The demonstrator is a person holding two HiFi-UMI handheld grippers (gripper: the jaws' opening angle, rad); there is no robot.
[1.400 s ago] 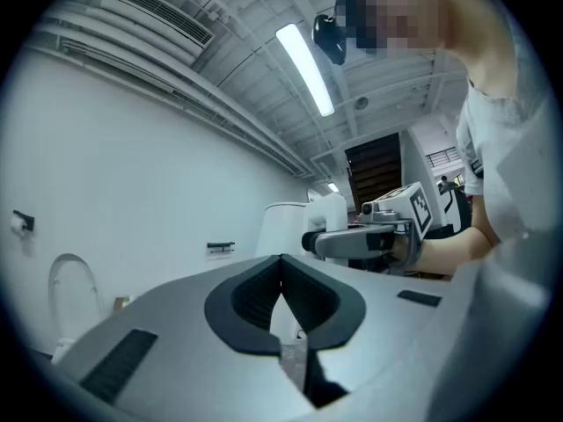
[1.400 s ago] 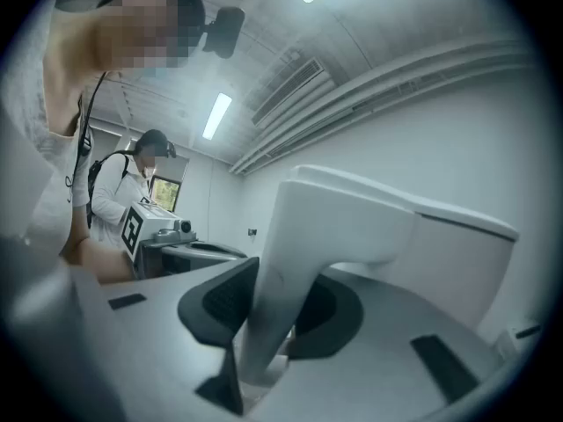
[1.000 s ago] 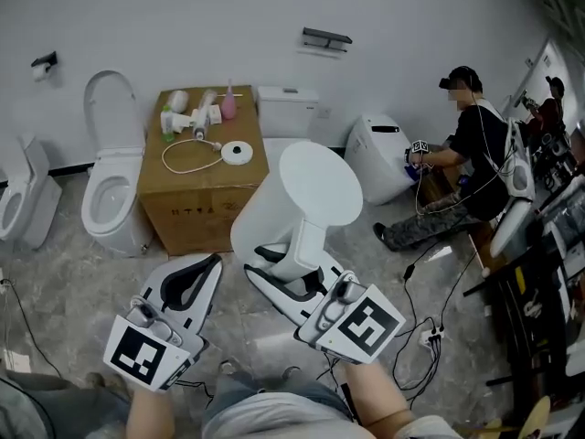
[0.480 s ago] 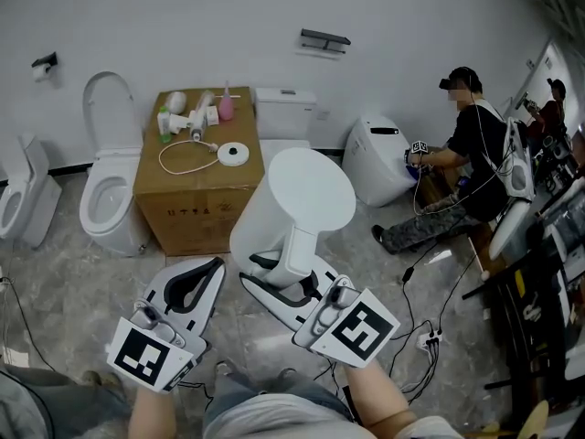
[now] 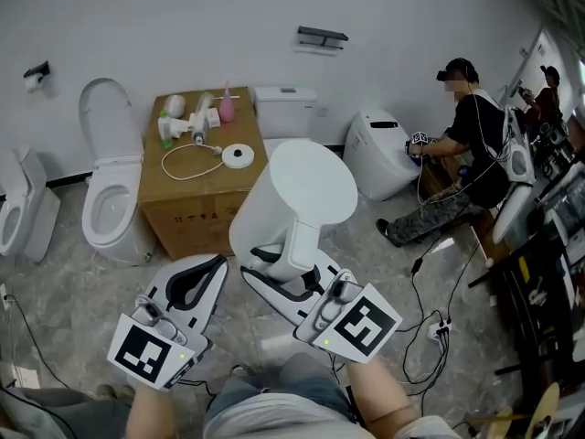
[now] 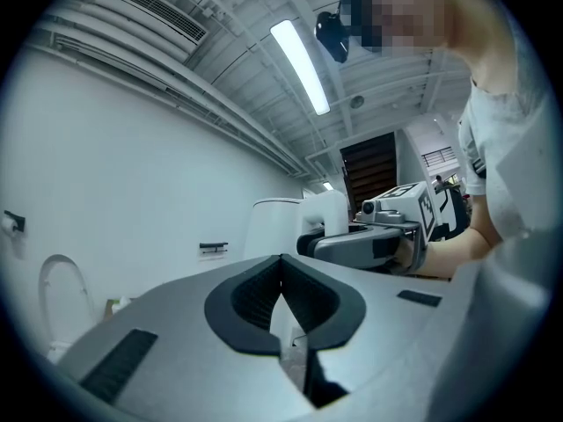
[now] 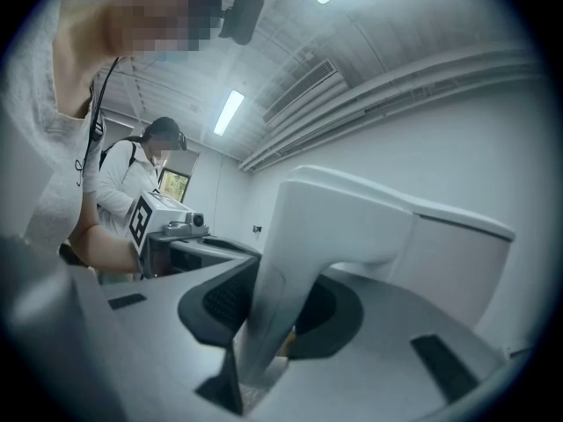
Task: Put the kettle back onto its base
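A large white kettle [image 5: 297,199] hangs in front of me, above the floor. My right gripper [image 5: 267,263] is shut on its handle [image 7: 295,271], which fills the space between the black pads in the right gripper view. The round white kettle base [image 5: 238,155], with its looped cord, lies on top of a cardboard box [image 5: 196,204] beyond the kettle. To the kettle's left my left gripper [image 5: 212,265] holds nothing, and its tips meet, shut [image 6: 281,262]. In the left gripper view, the kettle [image 6: 281,222] and the right gripper show further off.
Small bottles and a pink container [image 5: 226,105] stand at the back of the box. A toilet [image 5: 110,190] stands left of it, a cistern [image 5: 285,108] and another toilet [image 5: 384,154] to its right. A person [image 5: 462,167] sits on the floor at the right among cables [image 5: 430,323].
Both grippers and the kettle keep their places; only the head view shifts slightly.
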